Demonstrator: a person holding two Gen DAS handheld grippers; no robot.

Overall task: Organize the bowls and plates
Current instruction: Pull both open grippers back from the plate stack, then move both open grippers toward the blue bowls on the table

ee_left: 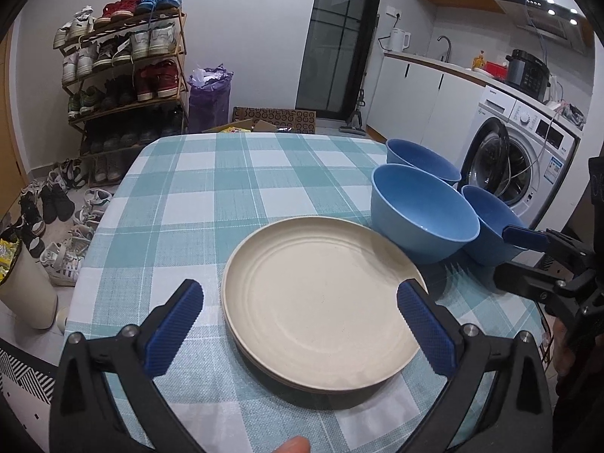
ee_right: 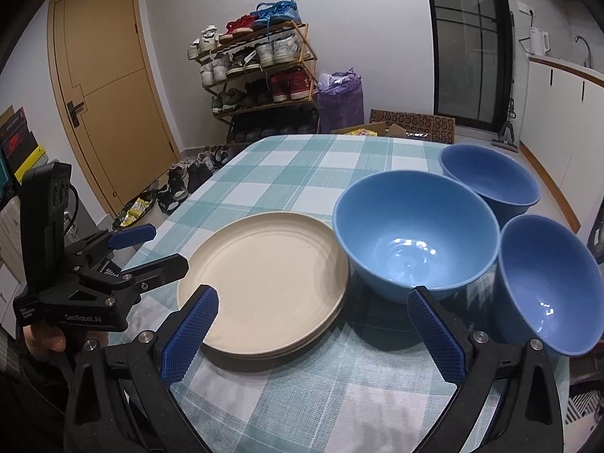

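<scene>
A stack of cream plates [ee_left: 321,302] [ee_right: 264,283] lies on the teal checked tablecloth [ee_left: 188,196] [ee_right: 302,166]. To its right a large light blue bowl [ee_left: 419,211] [ee_right: 415,234] stands beside two darker blue bowls, one behind it [ee_left: 419,158] [ee_right: 490,177] and one near the table's right edge [ee_left: 487,222] [ee_right: 547,283]. My left gripper [ee_left: 300,290] [ee_right: 168,247] hangs open above the near side of the plates, holding nothing. My right gripper [ee_right: 313,296] [ee_left: 504,255] is open and empty too, above the cloth between the plates and the light blue bowl.
A loaded shoe rack [ee_left: 124,71] and loose shoes [ee_left: 56,211] are beyond the table's left side. A white bin [ee_left: 26,287] stands on the floor at the left. A washing machine with its door open [ee_left: 509,162] is to the right. A wooden door [ee_right: 105,87] is shut.
</scene>
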